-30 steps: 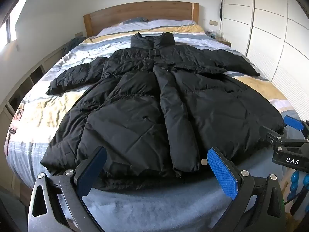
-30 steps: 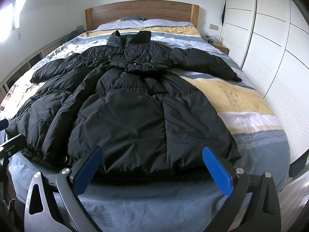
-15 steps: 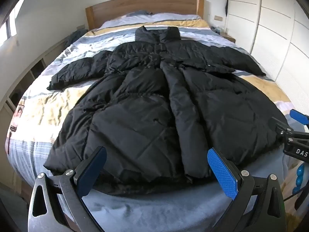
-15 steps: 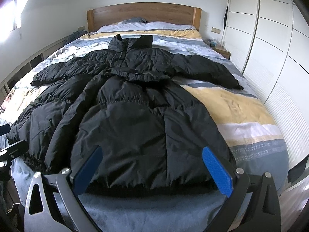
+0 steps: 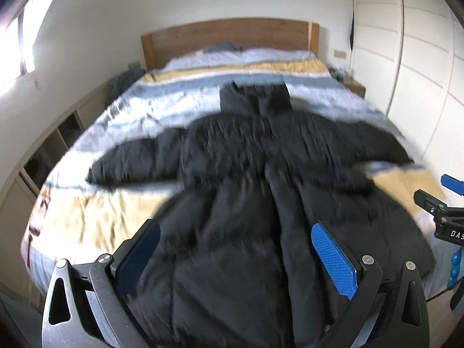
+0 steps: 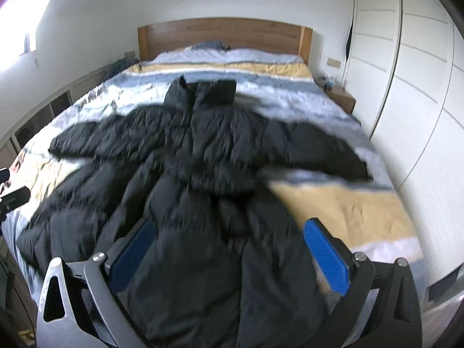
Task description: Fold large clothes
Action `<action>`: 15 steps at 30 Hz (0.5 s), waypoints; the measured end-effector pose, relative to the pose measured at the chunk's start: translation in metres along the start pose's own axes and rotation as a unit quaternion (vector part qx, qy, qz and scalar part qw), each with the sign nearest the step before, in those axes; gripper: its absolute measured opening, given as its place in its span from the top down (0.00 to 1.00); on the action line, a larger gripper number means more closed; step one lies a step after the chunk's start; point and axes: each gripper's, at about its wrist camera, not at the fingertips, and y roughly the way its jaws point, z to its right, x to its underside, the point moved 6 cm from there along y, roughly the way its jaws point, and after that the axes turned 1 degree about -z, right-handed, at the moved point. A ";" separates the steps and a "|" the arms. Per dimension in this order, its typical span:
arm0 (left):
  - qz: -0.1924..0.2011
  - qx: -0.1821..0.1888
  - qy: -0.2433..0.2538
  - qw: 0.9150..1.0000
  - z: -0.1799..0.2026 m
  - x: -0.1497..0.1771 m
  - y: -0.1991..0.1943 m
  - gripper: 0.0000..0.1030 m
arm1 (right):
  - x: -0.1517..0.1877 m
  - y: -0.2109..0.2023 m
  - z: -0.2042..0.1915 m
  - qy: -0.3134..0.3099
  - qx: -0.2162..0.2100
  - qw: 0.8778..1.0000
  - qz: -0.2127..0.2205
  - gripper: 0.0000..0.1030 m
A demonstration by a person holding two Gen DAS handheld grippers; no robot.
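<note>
— Both tongs, how do they stand?
— Left gripper and right gripper each gape wide over the hem of the black puffer coat.
— And the coat?
— Spread flat on the striped bedspread, sleeves out, collar toward the wooden headboard.

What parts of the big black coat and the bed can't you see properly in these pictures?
- Black coat hem: in both wrist views, hidden behind the open left gripper and right gripper and cut off by the bottom edge.
- Coat stitching and zip: smeared by motion blur in both views.
- Items on the nightstand: too small and blurred.
- Bed foot: out of frame.
</note>
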 end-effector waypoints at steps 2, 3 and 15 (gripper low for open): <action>0.016 -0.008 -0.002 1.000 -0.008 -0.026 0.002 0.01 | -0.027 0.006 0.008 0.005 -0.001 1.000 0.009 0.00; 0.023 -0.012 -0.004 1.000 -0.012 -0.040 0.004 0.01 | -0.040 0.010 0.013 0.010 -0.001 1.000 0.012 0.00; 0.035 -0.049 0.008 0.998 -0.024 -0.110 0.100 0.01 | -0.110 0.117 0.095 0.075 0.035 0.996 -0.015 0.00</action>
